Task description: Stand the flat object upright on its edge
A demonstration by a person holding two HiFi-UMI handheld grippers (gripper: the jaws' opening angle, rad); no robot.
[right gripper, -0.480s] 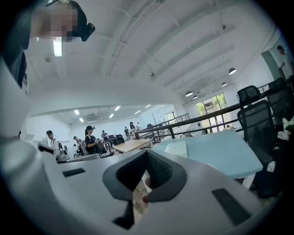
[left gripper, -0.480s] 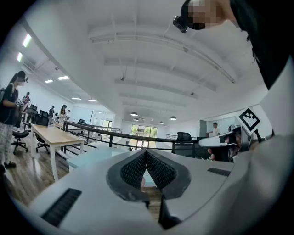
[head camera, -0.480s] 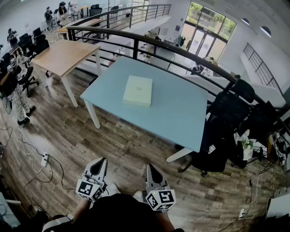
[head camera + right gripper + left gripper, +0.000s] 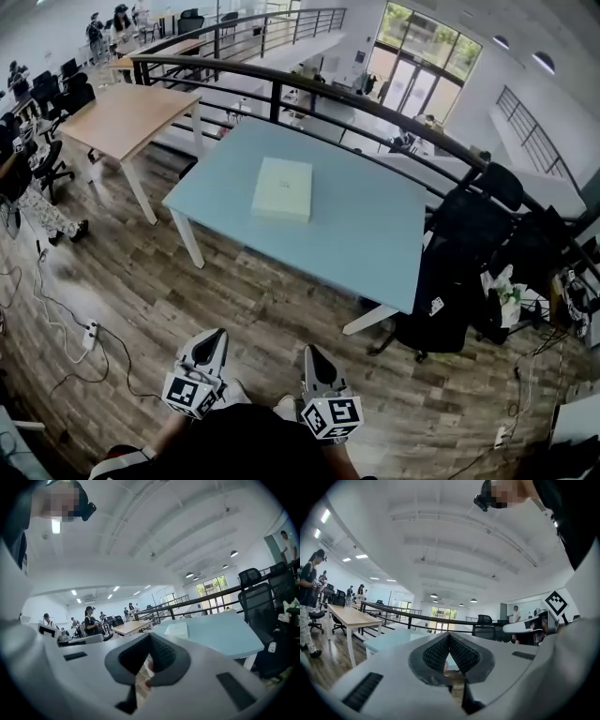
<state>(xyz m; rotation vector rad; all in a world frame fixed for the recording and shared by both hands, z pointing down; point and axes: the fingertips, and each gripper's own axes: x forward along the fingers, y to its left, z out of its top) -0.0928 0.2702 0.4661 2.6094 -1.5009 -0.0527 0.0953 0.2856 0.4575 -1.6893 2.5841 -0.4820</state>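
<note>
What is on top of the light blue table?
Only a pale box lies on the table, resting flat on its broad side. I see nothing else on the top. Whatever is under the box is covered.

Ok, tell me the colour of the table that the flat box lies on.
The table is pale blue with white legs; head view shows it best.

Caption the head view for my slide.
Left gripper and right gripper, jaws shut, short of the blue table bearing a flat pale box.
</note>
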